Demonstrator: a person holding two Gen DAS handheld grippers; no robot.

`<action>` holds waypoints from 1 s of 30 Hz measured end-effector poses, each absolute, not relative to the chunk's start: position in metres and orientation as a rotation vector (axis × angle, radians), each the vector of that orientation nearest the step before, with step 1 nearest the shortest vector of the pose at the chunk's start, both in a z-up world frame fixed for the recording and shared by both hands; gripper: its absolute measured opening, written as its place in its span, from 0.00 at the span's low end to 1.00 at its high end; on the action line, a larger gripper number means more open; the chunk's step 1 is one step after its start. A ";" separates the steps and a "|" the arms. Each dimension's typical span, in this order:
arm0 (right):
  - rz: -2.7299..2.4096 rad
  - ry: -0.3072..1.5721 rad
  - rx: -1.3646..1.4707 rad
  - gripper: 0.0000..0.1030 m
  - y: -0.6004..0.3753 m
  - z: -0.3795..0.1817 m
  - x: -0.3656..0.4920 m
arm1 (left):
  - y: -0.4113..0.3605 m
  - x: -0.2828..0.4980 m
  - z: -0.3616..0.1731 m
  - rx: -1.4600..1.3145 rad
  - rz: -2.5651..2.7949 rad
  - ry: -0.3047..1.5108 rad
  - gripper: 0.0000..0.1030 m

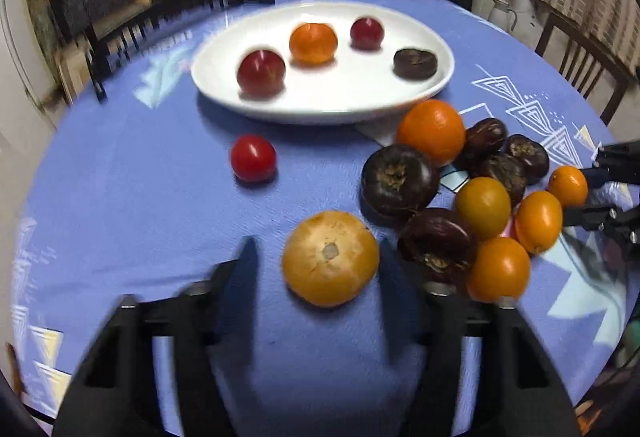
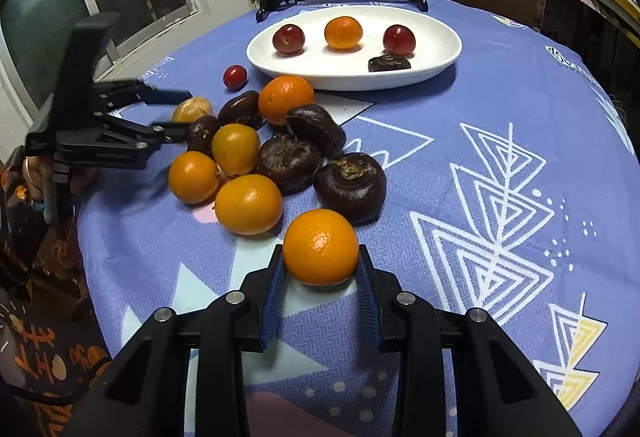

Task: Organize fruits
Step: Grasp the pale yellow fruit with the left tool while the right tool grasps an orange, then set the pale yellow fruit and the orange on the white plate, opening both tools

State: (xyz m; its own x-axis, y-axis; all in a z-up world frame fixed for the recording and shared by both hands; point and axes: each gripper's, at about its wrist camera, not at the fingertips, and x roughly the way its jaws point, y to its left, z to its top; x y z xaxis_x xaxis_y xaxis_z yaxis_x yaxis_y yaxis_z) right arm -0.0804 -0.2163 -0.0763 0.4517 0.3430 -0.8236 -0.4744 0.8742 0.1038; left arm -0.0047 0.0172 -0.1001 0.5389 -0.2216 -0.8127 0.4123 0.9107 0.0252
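Right wrist view: right gripper [image 2: 320, 265] clamps a tangerine [image 2: 320, 246], nearest the camera, below the white plate [image 2: 436, 67]. Water chestnuts [image 2: 351, 186] and kumquats [image 2: 248, 203] crowd between. Left gripper [image 1: 320, 257] gapes around a pale loquat [image 1: 330, 258], not gripping.

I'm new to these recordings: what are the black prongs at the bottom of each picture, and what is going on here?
Each picture comes from a camera mounted on a hand-held claw, looking along its two black fingers. A person holds one in each hand; there is no robot. The left claw is open around a pale orange round fruit on the blue patterned tablecloth. The right claw grips a bright orange tangerine. Beyond lies a heap of orange and dark brown fruits, a small red tomato, and a white oval plate already holding four fruits.
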 end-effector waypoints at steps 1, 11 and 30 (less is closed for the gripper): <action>0.505 0.978 -0.147 0.34 -0.216 -0.076 -0.080 | 0.017 -0.004 -0.101 0.210 -0.389 0.935 0.39; 0.492 0.848 -0.140 0.33 -0.216 -0.032 -0.068 | 0.005 -0.022 -0.033 0.221 -0.378 0.734 0.38; 0.498 0.750 -0.098 0.34 -0.161 0.012 0.086 | -0.034 0.125 -0.012 0.274 -0.145 0.722 0.38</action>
State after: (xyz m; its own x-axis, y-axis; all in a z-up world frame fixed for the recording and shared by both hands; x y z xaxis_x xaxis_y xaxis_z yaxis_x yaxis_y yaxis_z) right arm 0.0858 -0.1607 0.0121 0.6216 0.3987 -0.6743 -0.4673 0.8796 0.0893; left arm 0.1251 -0.0343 -0.0120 0.7423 -0.0365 -0.6691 0.2246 0.9543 0.1971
